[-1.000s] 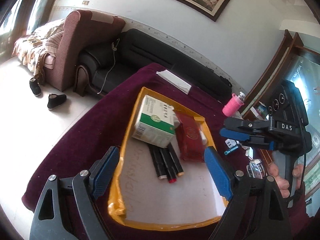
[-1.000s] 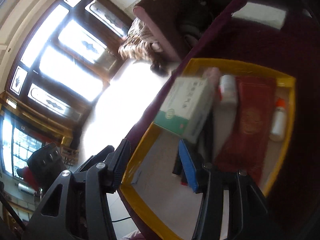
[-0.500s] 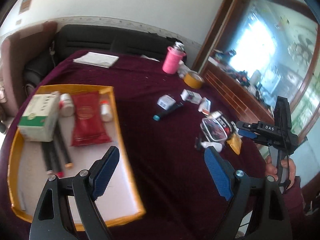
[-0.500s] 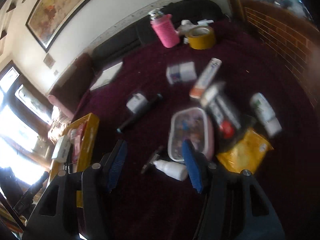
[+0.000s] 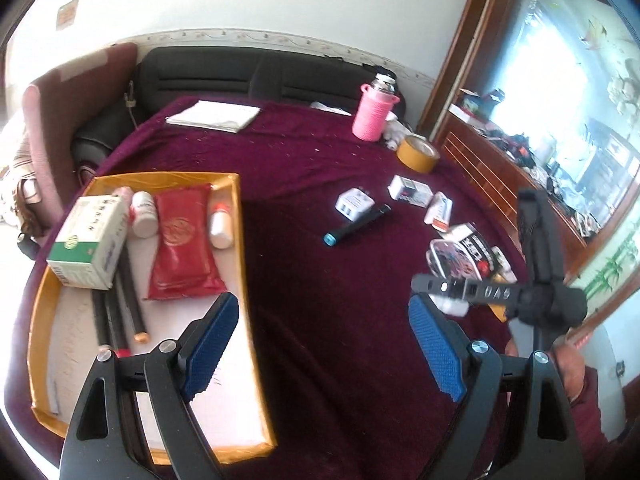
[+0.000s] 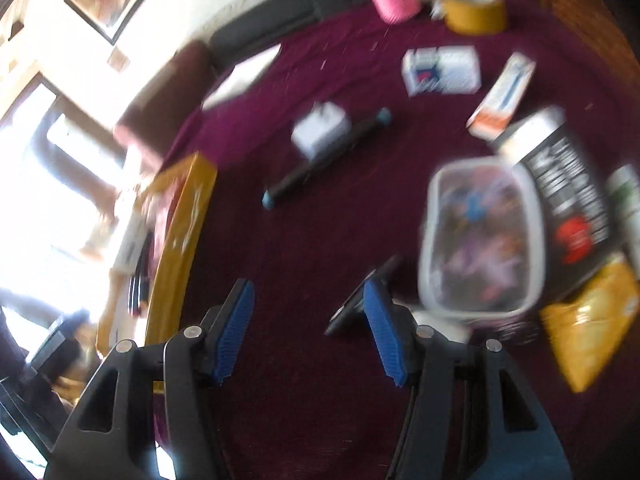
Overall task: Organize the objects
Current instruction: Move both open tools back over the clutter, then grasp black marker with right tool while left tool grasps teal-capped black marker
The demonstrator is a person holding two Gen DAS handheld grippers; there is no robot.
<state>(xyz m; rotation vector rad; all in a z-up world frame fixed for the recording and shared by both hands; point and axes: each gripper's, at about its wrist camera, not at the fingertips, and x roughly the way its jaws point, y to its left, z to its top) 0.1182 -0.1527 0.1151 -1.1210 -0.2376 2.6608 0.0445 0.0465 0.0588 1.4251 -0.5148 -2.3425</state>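
Observation:
A yellow tray (image 5: 240, 240) on the maroon table holds a green-white box (image 5: 90, 246), a red pouch (image 5: 182, 246), two small white bottles and dark pens. My left gripper (image 5: 320, 340) is open and empty above the table beside the tray. My right gripper (image 6: 308, 326) is open and empty, low over loose items: a clear lidded box (image 6: 480, 236), a small dark object (image 6: 360, 300), a black pen with blue tip (image 6: 320, 160), a white adapter (image 6: 320, 132). It also shows in the left wrist view (image 5: 532, 280).
A pink flask (image 5: 376, 112), tape roll (image 5: 418, 154), white papers (image 5: 214, 116), small cartons (image 5: 410, 192), a black packet (image 6: 568, 208) and a yellow packet (image 6: 588, 320) lie on the table. A black sofa (image 5: 240, 76) and wooden cabinet (image 5: 500, 168) border it.
Both grippers swung away from the tray to the right. The right gripper has come down closer over the loose items by the clear box. Both stay open.

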